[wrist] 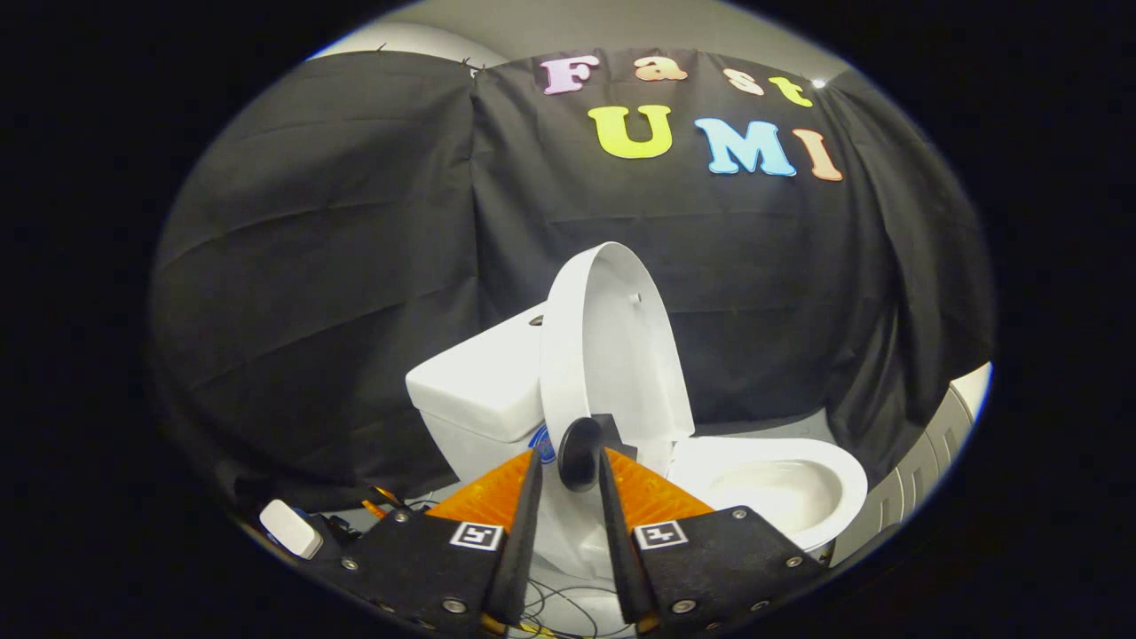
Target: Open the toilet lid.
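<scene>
Gripper view: lid up, task looks abt done.

Gripper point(571, 461) fingers sit close together w/ a narrow gap; a dark round knob point(579, 453) sits right at the tips, in or just beyond the gap. Can't tell if both fingers press on it or if it's just ahead of them, so grip state unclear. Knob looks fixed near the lower edge of the toilet lid point(612, 346), prob a pull handle. Lid stands raised, near upright, leaning back toward the tank point(479, 377) behind it, underside facing the bowl. Bowl point(781, 488) & seat rim are exposed, to the right of & beyond the fingers. Judgement: opening itself is done or v. nearly; what's left is prob letting go of the knob & backing off, provided lid rests stable against tank. Loose cables point(568, 603) lie on the floor under the fingers.
</scene>
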Demonstrator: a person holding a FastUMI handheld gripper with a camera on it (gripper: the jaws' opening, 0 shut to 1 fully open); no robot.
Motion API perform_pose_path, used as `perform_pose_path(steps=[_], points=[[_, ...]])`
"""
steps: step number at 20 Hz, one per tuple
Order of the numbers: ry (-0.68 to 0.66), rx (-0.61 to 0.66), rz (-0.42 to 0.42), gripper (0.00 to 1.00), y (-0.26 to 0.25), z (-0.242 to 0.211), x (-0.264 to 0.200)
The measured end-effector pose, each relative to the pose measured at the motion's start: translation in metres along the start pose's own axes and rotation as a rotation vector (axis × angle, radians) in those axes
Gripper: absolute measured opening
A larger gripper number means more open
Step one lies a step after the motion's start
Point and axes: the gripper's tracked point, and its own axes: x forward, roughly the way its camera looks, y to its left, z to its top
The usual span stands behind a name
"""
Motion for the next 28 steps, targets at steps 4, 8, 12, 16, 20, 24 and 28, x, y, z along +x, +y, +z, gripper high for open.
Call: perform_pose_path(steps=[4, 8, 12, 16, 20, 24, 28], points=[[-0.055, 0.033, -0.029, 0.96, -0.016, 0.021, -0.022], [-0.122, 0.066, -0.024, 0.96, -0.039, 0.054, -0.054], [-0.221, 0.059, -0.038, 0.96, -0.077, 0.092, -0.089], [-0.280, 0.059, -0.080, 0.95, -0.132, 0.101, -0.110], [-0.309, 0.076, -0.119, 0.96, -0.186, 0.102, -0.120], [-0.344, 0.098, -0.145, 0.96, -0.237, 0.112, -0.139], [-0.342, 0.056, -0.221, 0.96, -0.299, 0.122, -0.170]])
